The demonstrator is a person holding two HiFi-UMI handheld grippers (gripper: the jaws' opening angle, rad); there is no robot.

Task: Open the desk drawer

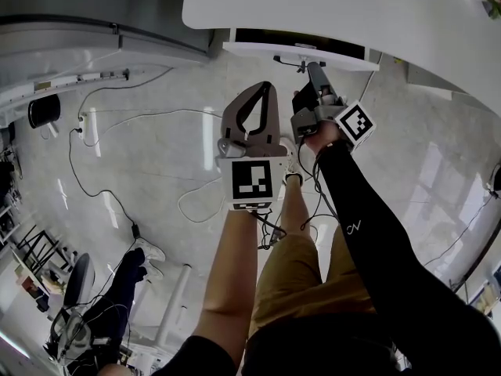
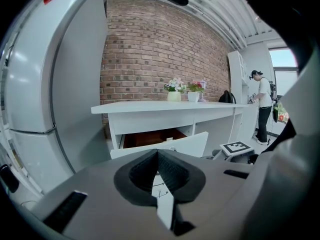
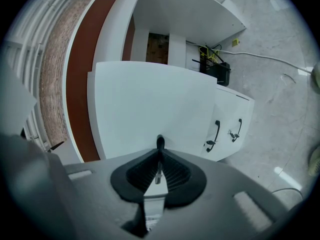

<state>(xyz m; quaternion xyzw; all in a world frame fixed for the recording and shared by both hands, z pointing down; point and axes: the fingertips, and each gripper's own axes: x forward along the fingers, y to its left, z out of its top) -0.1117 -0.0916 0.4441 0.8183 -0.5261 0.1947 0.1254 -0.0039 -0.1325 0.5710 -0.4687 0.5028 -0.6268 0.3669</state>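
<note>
We have the drawer partly out from under the white worktop, its brown inside showing. Our right tool pinches the black handle. Our left tool hangs aside, pressed together and empty. We judge some pulling remains.

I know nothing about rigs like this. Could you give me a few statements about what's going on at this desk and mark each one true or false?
1. The white desk drawer stands partly pulled out, its brown inside showing. True.
2. The left gripper holds the small black drawer handle. False: the right gripper is shut on it; the left is shut on nothing, short of the desk.
3. The wall behind the white desk is red brick. True.
4. The desk top is bare. False: two small pots of flowers stand on it.
</note>
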